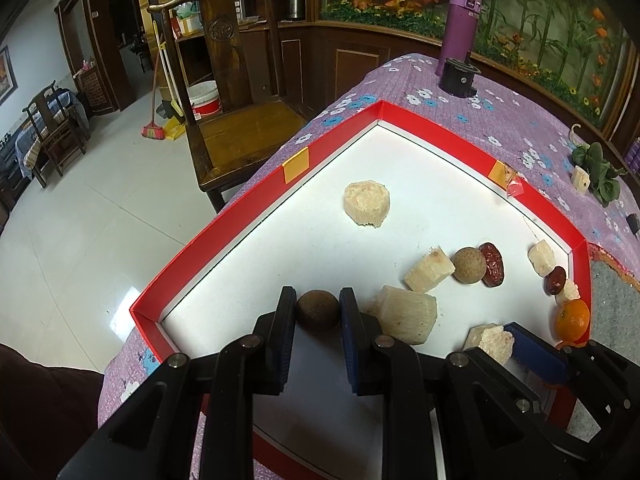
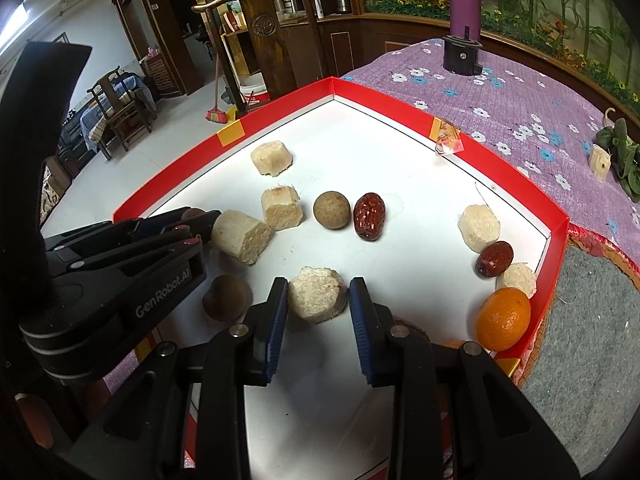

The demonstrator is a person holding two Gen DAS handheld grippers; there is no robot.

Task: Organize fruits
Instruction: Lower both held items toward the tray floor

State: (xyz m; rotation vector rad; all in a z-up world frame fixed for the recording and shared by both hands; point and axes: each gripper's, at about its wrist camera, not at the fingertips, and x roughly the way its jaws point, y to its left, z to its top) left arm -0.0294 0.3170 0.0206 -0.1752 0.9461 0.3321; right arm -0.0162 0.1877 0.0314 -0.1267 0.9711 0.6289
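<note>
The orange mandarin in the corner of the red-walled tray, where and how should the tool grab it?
Grip the round orange mandarin across its middle, coming from above. The red tray wall blocks its right side and a pale cane chunk touches its far side, so the fingers should close along the wall, not across it.

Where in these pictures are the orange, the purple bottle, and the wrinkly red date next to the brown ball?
orange (image 2: 503,318), right wrist view, middle of its peel.
purple bottle (image 1: 460,28), left wrist view, mid body.
red date (image 2: 369,216), right wrist view, centre of its wrinkled skin.
</note>
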